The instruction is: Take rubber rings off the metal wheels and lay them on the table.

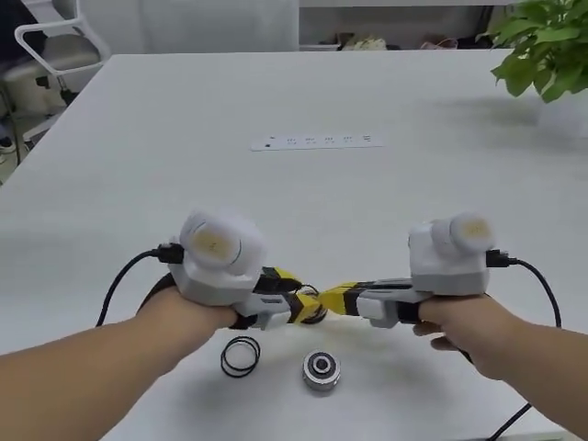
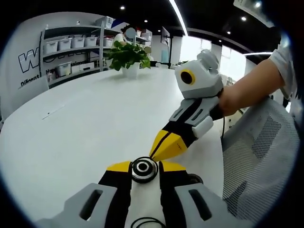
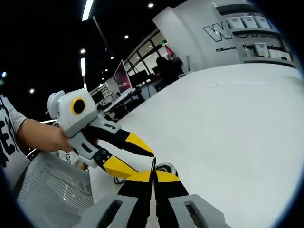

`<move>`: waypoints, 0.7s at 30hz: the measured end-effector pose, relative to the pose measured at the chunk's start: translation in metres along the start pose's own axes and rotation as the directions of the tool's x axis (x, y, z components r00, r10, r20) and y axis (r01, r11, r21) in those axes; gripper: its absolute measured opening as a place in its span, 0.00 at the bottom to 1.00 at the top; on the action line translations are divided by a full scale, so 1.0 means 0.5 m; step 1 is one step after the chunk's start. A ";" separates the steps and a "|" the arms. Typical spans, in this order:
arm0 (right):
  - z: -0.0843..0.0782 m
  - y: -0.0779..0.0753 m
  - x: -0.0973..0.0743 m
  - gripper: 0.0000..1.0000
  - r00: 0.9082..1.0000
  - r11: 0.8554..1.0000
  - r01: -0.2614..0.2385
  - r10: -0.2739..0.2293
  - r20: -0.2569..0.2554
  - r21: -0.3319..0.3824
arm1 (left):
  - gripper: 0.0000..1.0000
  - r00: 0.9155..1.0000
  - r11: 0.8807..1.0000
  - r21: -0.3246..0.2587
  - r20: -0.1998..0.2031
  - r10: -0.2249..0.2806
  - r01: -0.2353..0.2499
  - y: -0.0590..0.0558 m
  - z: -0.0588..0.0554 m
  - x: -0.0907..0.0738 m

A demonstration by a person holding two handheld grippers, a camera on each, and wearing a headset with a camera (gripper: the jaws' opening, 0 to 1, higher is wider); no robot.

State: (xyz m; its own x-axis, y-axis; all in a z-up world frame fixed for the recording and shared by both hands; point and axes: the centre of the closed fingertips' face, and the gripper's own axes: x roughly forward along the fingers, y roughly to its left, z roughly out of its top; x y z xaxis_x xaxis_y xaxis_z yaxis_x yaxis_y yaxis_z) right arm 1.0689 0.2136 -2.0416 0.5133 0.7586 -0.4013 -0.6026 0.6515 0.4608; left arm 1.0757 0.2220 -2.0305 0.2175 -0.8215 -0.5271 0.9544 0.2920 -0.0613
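Metal wheel (image 2: 144, 169) clamped between jaws of left gripper (image 1: 299, 308). Right gripper (image 3: 153, 174) pinched tight on rubber ring (image 3: 153, 164) at its rim. Second wheel (image 1: 322, 369), loose rings (image 1: 241, 356) on table (image 1: 184, 138)

bright even light | ceiling strips (image 2: 178, 19) | soft shadows | fisheye edges warped

You are in an office. You sit at a long white table (image 1: 413, 110) with a row of plug sockets (image 1: 317, 141) set in its top. An office chair (image 1: 55, 46) stands by the far corner, and a green plant (image 1: 547, 46) sits on the table. Shelves (image 2: 71, 52) with white boxes, big letters (image 2: 31, 59) on the wall and small ceiling lights (image 2: 178, 16) are around you.
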 end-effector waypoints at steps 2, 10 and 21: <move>0.006 0.006 0.000 0.00 1.000 1.000 -0.010 0.009 0.008 0.007 | 0.19 1.000 1.000 0.000 0.011 -0.002 0.002 0.001 0.007 -0.012; 0.020 0.031 0.001 0.00 0.999 0.999 -0.042 0.041 0.027 0.012 | 0.28 0.997 1.000 0.006 0.080 0.014 -0.015 0.001 0.042 -0.078; 0.019 0.067 0.009 0.00 0.996 0.996 -0.085 0.084 0.016 0.011 | 0.41 0.991 0.996 0.067 0.127 0.043 -0.052 -0.003 0.051 -0.167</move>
State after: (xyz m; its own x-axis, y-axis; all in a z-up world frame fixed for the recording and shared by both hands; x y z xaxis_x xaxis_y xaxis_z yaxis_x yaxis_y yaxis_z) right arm 1.0568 0.2387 -2.0205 0.4702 0.8108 -0.3485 -0.6370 0.5851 0.5019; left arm 1.0612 0.2777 -1.9647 0.2829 -0.8635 -0.4175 0.9533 0.3010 0.0236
